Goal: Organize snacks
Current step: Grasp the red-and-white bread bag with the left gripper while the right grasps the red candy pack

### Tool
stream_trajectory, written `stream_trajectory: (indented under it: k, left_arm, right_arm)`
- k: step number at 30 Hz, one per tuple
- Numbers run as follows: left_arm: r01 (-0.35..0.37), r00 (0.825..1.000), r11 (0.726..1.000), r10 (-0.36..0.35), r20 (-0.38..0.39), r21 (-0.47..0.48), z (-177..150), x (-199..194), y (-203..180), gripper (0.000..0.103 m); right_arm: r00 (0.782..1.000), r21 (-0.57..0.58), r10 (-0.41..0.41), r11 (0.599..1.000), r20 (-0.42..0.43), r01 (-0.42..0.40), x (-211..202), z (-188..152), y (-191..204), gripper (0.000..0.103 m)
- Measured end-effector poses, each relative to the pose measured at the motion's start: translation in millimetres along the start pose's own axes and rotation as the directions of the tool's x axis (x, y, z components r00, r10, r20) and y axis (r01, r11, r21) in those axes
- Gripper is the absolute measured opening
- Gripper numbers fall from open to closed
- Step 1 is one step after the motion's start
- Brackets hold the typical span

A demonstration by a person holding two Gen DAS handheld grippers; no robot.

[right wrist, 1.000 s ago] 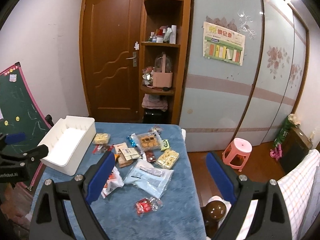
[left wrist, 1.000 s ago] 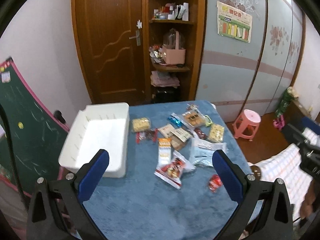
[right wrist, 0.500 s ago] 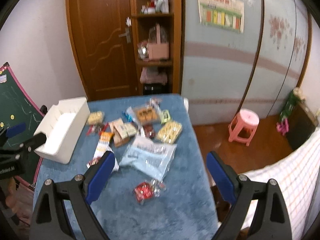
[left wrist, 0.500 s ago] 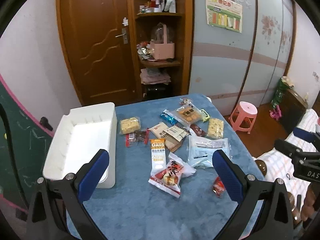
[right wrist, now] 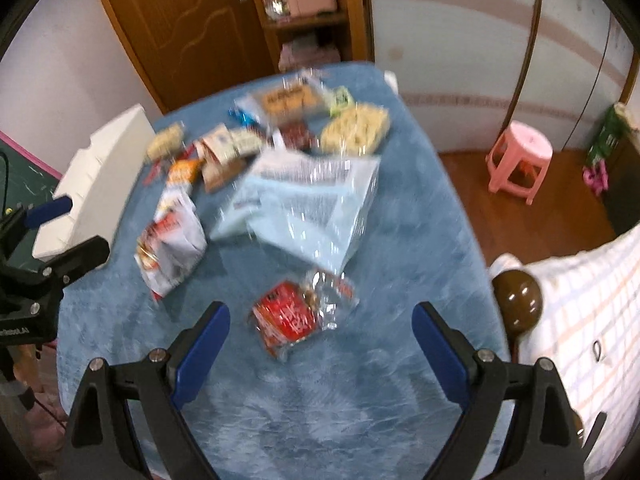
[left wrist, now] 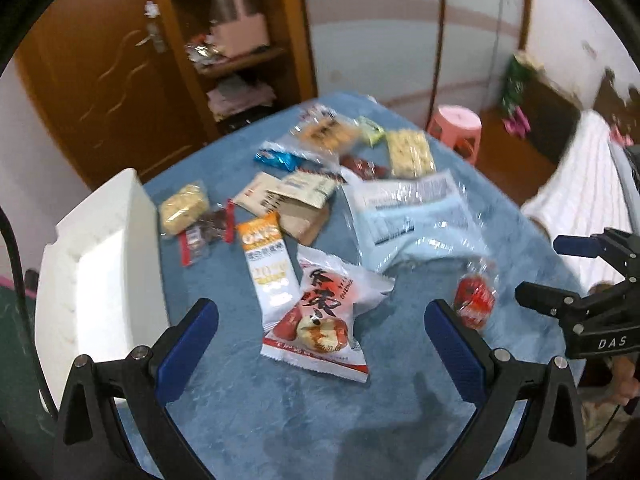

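The right gripper hangs wide open and empty above the small red snack packet, which lies on the blue worktop, well apart from the white bin. The left gripper is likewise spread and empty. The packet looks light, crinkly and slippery; pinching across its padded middle seems safest.
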State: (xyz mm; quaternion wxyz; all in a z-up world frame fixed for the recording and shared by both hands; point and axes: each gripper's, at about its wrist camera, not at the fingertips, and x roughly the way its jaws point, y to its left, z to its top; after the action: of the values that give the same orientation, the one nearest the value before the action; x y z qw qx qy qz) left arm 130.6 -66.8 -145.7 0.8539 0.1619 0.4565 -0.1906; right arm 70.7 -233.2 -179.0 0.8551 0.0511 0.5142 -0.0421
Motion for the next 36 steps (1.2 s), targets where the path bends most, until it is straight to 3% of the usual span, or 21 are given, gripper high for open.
stream_trajectory:
  k: [9, 14, 17, 19, 20, 22, 24, 26, 30, 32, 36]
  left_arm:
    - [-0.027, 0.99, 0.999, 0.031, -0.139, 0.033, 3, 67, 2, 0.103]
    - [-0.042, 0.984, 0.999, 0.046, -0.171, 0.025, 1, 85, 7, 0.102]
    - [-0.045, 0.981, 0.999, 0.048, -0.186, 0.022, 0, 92, 7, 0.094]
    - [-0.046, 0.977, 0.999, 0.049, -0.21, 0.02, -1, 100, 8, 0.08]
    - [-0.038, 0.974, 0.999, 0.039, -0.222, 0.011, -2, 103, 9, 0.077]
    - [0.011, 0.97, 0.999, -0.018, -0.241, -0.032, -4, 107, 11, 0.055]
    - [0.022, 0.969, 0.998, -0.037, -0.244, -0.065, -5, 108, 13, 0.052]
    - [0.02, 0.97, 0.997, -0.037, -0.239, -0.073, -5, 106, 12, 0.049]
    - [0.037, 0.974, 0.991, -0.065, -0.218, -0.129, -11, 96, 12, 0.046]
    - [0.05, 0.978, 0.986, -0.081, -0.195, -0.161, -14, 86, 13, 0.046]
    - [0.073, 0.983, 0.974, -0.107, -0.152, -0.213, -27, 56, 13, 0.046]
  right_arm:
    - [0.995, -0.03, -0.011, 1.0, -0.098, 0.008, 57, -14, 6, 0.093]
    - [0.992, -0.034, -0.025, 0.999, -0.125, 0.021, 73, -15, 8, 0.093]
    - [0.99, -0.034, -0.016, 0.999, -0.142, 0.011, 81, -17, 11, 0.093]
    - [0.991, -0.057, -0.034, 0.998, -0.133, 0.027, 83, -17, 16, 0.093]
    - [0.991, -0.065, -0.037, 0.997, -0.13, 0.029, 83, -17, 18, 0.089]
    - [0.992, -0.081, -0.025, 0.997, -0.125, 0.015, 82, -16, 23, 0.077]
    - [0.993, -0.105, 0.006, 0.994, -0.12, -0.018, 79, -16, 30, 0.058]
    - [0.99, -0.11, 0.065, 0.991, -0.124, -0.078, 76, -17, 35, 0.031]
    - [0.99, -0.136, 0.085, 0.986, -0.115, -0.1, 69, -20, 40, 0.028]
    - [0.989, -0.148, 0.096, 0.983, -0.116, -0.112, 63, -24, 42, 0.013]
    - [0.99, -0.179, 0.113, 0.976, -0.086, -0.127, 42, -34, 46, 0.007]
